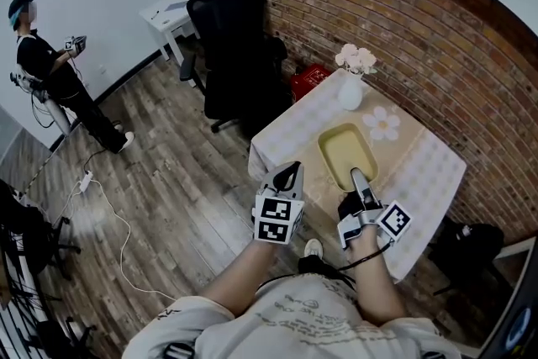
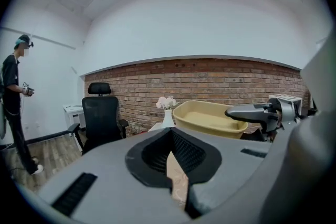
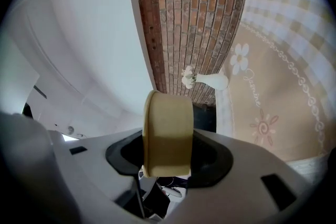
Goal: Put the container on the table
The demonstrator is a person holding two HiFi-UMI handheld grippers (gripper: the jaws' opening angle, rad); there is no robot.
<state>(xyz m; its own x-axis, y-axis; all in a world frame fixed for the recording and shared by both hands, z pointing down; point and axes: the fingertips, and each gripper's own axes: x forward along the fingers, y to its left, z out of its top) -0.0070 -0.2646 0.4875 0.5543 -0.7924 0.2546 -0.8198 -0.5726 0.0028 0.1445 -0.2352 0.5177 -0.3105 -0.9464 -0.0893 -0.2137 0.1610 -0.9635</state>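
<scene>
Head view: right gripper clamped yellow container's near wall, tub over table middle; left gripper jaws together, empty, over near-left edge; vase stood by far edge.

Your head camera looks steeply down from above and behind the left gripper and right gripper. Each gripper camera sits close behind its jaws, facing along them; all three views share the vase ahead

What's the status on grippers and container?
Right gripper shut on container wall, held over table. Left gripper shut, empty. Vase at far edge, apart from container.
</scene>
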